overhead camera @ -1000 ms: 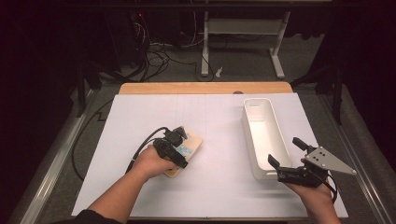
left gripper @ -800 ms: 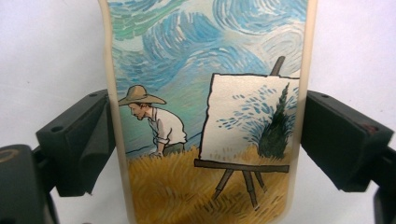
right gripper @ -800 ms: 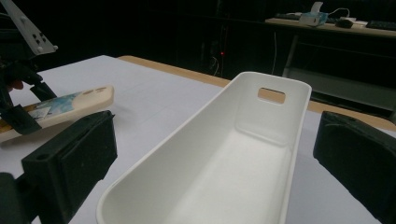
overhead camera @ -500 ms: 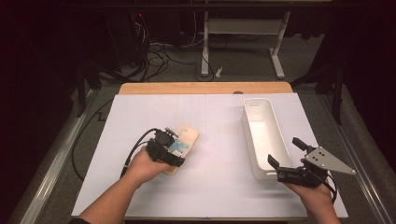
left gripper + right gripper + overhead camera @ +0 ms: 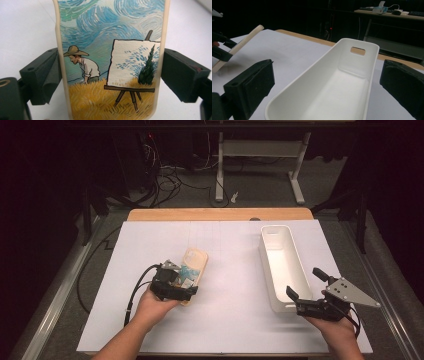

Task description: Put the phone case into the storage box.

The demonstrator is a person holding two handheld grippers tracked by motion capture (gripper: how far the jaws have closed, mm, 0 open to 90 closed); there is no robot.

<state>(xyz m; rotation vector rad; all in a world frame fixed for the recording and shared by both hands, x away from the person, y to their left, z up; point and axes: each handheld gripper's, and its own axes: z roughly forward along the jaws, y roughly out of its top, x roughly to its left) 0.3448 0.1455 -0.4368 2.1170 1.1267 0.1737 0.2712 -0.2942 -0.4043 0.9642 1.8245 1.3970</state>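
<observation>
A cream phone case [image 5: 195,262] printed with a painter at an easel in a wheat field [image 5: 110,62] lies at the table's left centre. My left gripper [image 5: 176,284] is shut on its near end, one jaw pressing each long edge [image 5: 110,75]. From the right gripper view, the case [image 5: 239,47] slants upward, its far end raised. A long white bin [image 5: 280,227] stands at the right. My right gripper [image 5: 306,282] is open at the bin's near end; the bin's rim [image 5: 362,41] runs away between its jaws [image 5: 329,75].
White paper [image 5: 235,320] covers the table, with a wooden strip [image 5: 220,214] along the far edge. The bin is empty. Beyond the table are cables [image 5: 170,175] on the floor and a metal desk frame [image 5: 260,150]. A black cable [image 5: 135,292] trails from my left gripper.
My left gripper has drawn slightly left and toward the person with the phone case in its jaws. The right gripper and the bin have stayed put.
</observation>
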